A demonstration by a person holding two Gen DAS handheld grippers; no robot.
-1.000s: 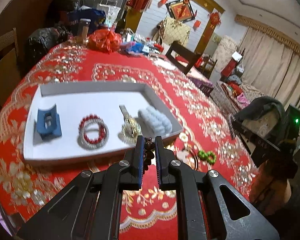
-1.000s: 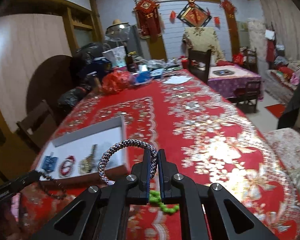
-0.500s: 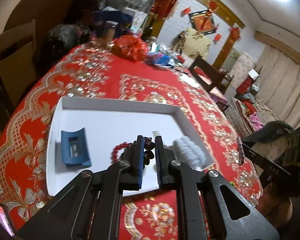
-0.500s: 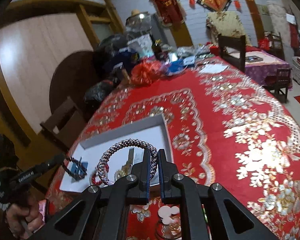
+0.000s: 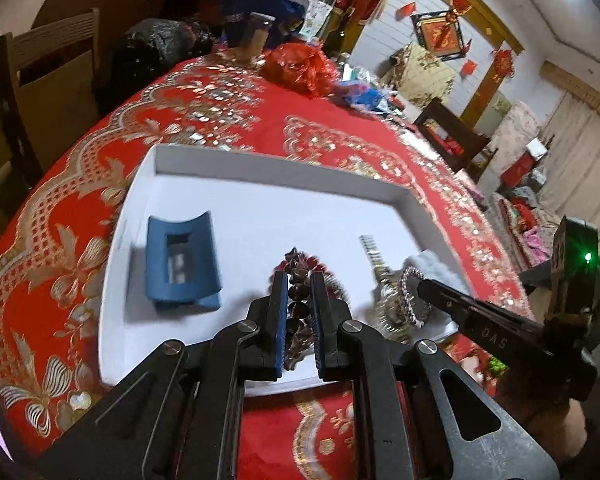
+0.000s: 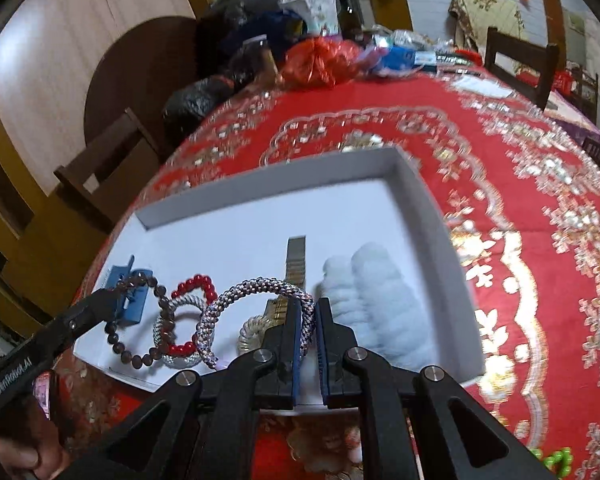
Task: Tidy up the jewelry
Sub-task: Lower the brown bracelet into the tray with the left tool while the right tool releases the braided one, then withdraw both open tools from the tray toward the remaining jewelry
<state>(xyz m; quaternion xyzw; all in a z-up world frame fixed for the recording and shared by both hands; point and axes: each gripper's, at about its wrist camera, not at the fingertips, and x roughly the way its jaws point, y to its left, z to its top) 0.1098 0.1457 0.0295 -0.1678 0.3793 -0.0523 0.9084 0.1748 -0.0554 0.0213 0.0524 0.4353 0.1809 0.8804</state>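
In the left wrist view my left gripper (image 5: 299,280) is shut on a brown bead bracelet (image 5: 298,312), hanging over the front of the white tray (image 5: 260,184). In the right wrist view my right gripper (image 6: 309,306) is shut on a braided purple-and-white bracelet (image 6: 256,290) over the same tray (image 6: 432,220). The tray holds a blue clip (image 6: 134,304), a red bead bracelet (image 6: 194,284) on a silver ring, a gold watch (image 6: 296,256) and a white fluffy scrunchie (image 6: 372,300). The left gripper (image 6: 112,300) and its brown beads (image 6: 140,320) hang left of mine.
The tray lies on a red and gold tablecloth (image 6: 520,168). A green bead bracelet (image 6: 552,460) lies on the cloth at the front right. Bags and clutter, among them a red bag (image 5: 300,66), crowd the far end. Wooden chairs (image 5: 48,76) stand around the table.
Both grippers have moved in over the tray and sunk lower, each still shut on its bracelet. The tray's contents have not moved.
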